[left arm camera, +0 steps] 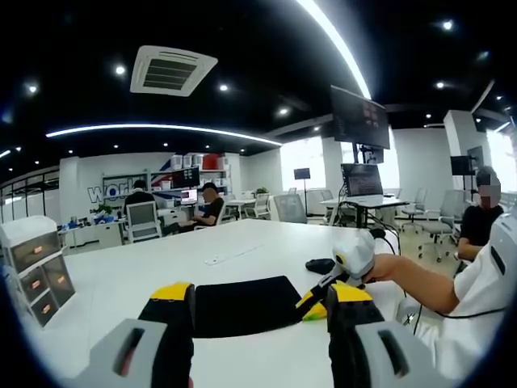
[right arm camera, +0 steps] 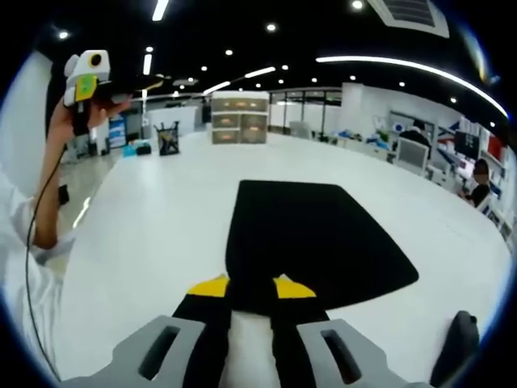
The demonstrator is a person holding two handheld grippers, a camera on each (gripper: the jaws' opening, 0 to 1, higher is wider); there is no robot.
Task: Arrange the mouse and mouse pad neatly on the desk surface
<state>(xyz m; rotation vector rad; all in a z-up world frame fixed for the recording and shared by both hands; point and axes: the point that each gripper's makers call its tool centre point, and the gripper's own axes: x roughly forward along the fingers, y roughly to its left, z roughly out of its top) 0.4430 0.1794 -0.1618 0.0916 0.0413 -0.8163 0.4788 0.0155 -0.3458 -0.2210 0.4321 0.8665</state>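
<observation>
My right claw is clenched on the near edge of the black mouse pad, which lies flat on the white bench. My left claw hangs released above the bench, jaws apart. The black mouse sits just beyond the pad's corner.

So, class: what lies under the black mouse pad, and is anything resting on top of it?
The flat black rectangular mouse pad lies on the white desk surface. Its top is bare apart from the right tool closed on its near edge. The desk directly beneath is covered.
</observation>
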